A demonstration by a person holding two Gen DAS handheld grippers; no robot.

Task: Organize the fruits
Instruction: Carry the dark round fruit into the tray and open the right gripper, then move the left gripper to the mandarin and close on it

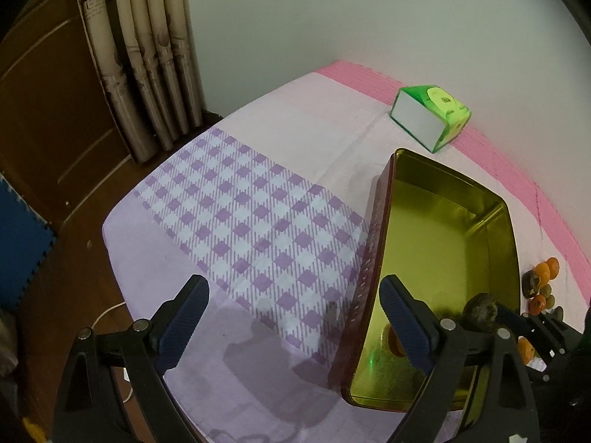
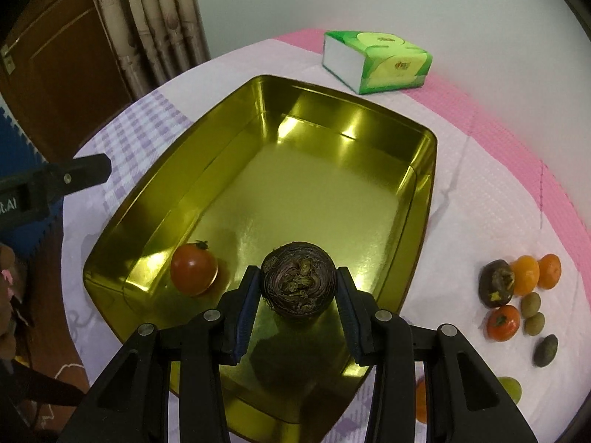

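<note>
My right gripper is shut on a dark brown water chestnut and holds it above the near end of the gold tin tray. A red tomato lies in the tray's near left corner. My left gripper is open and empty, over the checked cloth beside the tray's left wall. The right gripper with the chestnut also shows in the left wrist view. Loose fruits lie right of the tray: another chestnut, two oranges, a small tomato and several small olive-like fruits.
A green tissue box stands at the back of the table near the wall. A pink cloth strip runs along the table's far right edge. Curtains and a wooden door are at the left. A green grape lies at the near right.
</note>
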